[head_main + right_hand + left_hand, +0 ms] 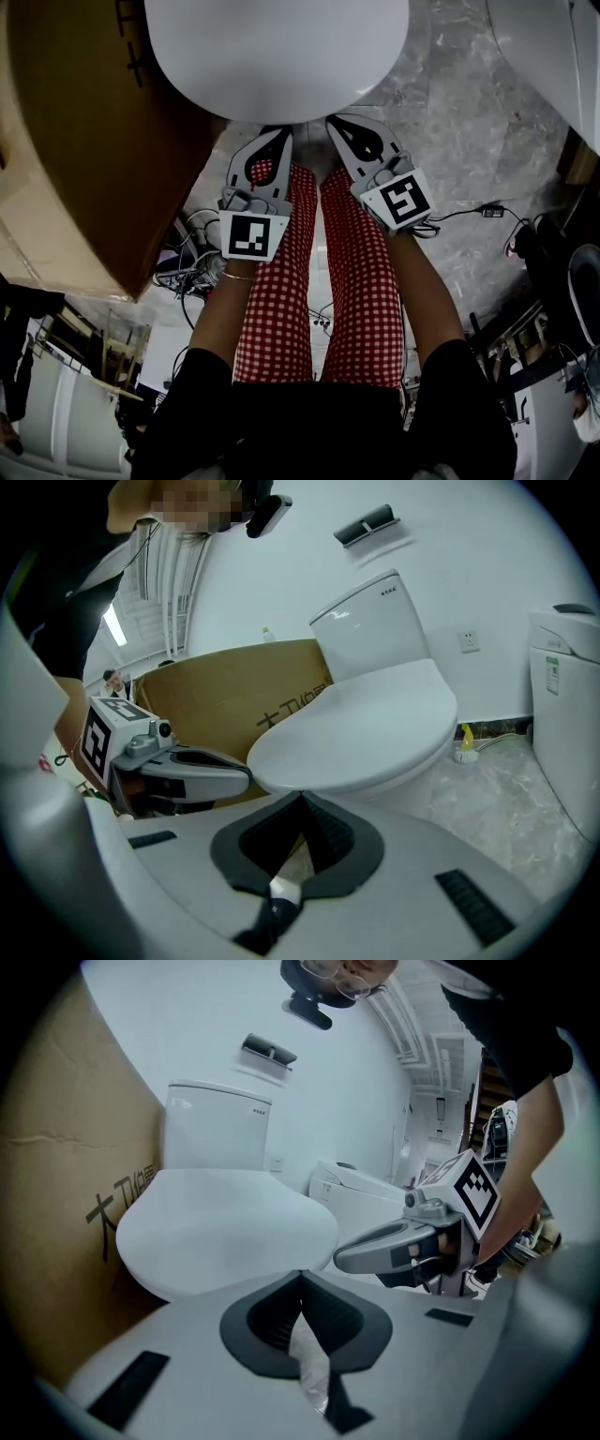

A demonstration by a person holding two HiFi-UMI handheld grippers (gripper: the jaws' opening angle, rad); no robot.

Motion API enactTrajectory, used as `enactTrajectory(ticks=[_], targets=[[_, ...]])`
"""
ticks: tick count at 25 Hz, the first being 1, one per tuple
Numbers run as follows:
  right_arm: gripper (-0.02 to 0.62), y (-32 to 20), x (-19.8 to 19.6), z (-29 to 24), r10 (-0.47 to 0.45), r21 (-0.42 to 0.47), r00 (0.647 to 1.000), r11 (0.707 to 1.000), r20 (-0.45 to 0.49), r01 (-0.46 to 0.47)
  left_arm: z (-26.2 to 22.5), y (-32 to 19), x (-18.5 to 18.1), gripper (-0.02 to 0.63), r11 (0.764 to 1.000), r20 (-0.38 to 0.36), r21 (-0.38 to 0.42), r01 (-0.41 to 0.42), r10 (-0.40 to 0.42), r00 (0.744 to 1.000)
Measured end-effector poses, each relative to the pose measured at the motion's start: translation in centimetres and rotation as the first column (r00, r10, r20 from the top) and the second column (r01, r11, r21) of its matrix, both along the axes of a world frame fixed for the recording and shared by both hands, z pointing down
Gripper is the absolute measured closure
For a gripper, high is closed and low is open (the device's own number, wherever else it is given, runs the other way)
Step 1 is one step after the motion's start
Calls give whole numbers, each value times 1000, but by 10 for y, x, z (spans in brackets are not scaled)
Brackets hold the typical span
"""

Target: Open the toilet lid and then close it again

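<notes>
The white toilet lid (pixel 277 47) lies flat down on the bowl, with the tank (pixel 217 1127) behind it against the wall. My left gripper (pixel 283 134) hovers just in front of the lid's front edge, its jaws shut with nothing between them. My right gripper (pixel 335 121) is beside it, just short of the same edge, also shut and empty. In the left gripper view the lid (pixel 225 1227) fills the space just past my left gripper (pixel 300 1275). In the right gripper view the lid (pixel 361 728) sits just beyond my right gripper (pixel 302 799).
A large cardboard box (pixel 84 141) stands tight against the toilet's left side. A second white toilet unit (pixel 567 714) stands to the right, over marble floor (pixel 469 122). A small yellow item (pixel 464 745) sits by the wall. Cables (pixel 187 267) lie near my feet.
</notes>
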State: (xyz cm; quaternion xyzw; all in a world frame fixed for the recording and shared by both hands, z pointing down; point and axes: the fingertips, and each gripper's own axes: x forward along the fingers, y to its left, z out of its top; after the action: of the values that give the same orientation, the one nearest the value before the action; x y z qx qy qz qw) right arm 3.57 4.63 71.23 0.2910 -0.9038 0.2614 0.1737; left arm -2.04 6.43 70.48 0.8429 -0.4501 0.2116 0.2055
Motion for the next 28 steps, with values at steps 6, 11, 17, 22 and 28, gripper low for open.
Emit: enactTrajectory(ticks=[6,11,17,22,28], targets=[[575,-3,1,7,19,-10,1000,1000,16,-19,12,3,1,601,999,-26,-36,37,-38,999],[577,-4,2,7,18,13,1000,1000,-14,-18,19,0,-4,601,994,-48,-63,87,-90,995],[577,-4,3,7,73,-13,997,997,-31,-73,18,0,-3,601,995,-40,-60,80,-83,996],[577,-5,2,4,79,-11,997,997,-15,-80,16,0,-1,601,996,-44,-48,73,-75,996],[577,-4,1,0,85,-5,996,996,-16,-85,17,0,-3,601,994,-42,-59,96,-99,994]])
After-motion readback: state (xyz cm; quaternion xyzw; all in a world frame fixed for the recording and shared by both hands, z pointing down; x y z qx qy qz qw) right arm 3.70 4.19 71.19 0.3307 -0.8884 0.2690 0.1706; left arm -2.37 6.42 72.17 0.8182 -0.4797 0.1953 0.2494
